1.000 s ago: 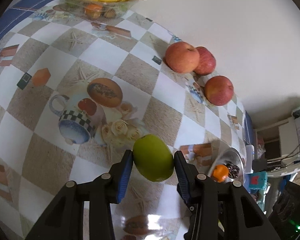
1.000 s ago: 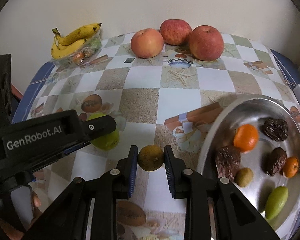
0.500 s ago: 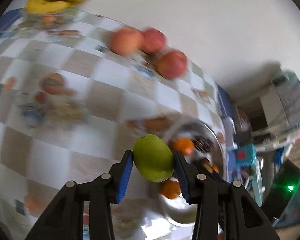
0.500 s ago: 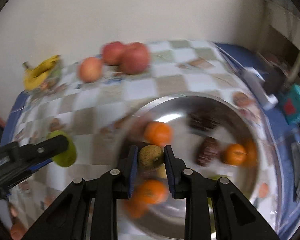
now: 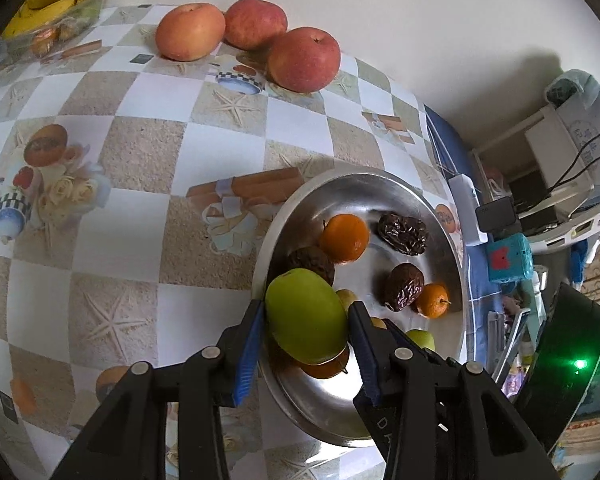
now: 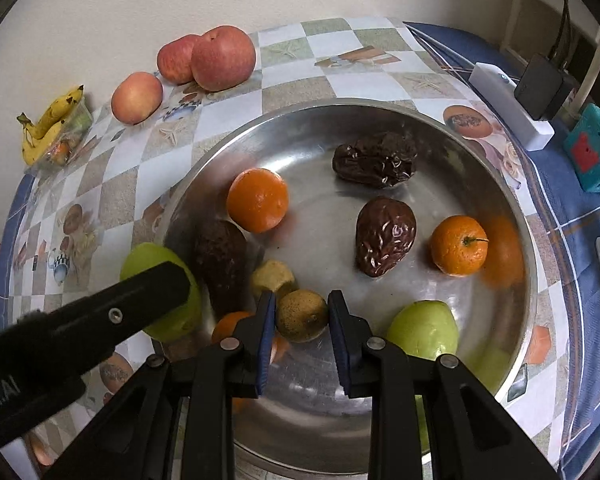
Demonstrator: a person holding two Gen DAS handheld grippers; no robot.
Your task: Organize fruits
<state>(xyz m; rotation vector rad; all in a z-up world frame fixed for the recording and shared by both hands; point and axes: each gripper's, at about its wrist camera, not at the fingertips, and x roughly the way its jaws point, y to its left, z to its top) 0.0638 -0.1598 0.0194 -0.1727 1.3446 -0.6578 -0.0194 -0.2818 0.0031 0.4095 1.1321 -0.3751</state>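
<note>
My left gripper is shut on a green fruit and holds it over the near left rim of a steel bowl. My right gripper is shut on a small yellow-brown citrus above the bowl's front part. The bowl holds oranges, dark wrinkled fruits, a green fruit and a small yellowish one. The left gripper's finger and its green fruit show at the left of the right wrist view.
Three red apples sit by the wall at the back of the patterned tablecloth. Bananas on a clear tub are at the far left corner. A white box, a black adapter and a teal toy lie right of the bowl.
Both grippers have swung right from over the tablecloth to over the steel bowl, each still holding its fruit. The view is sharp again after blur.
</note>
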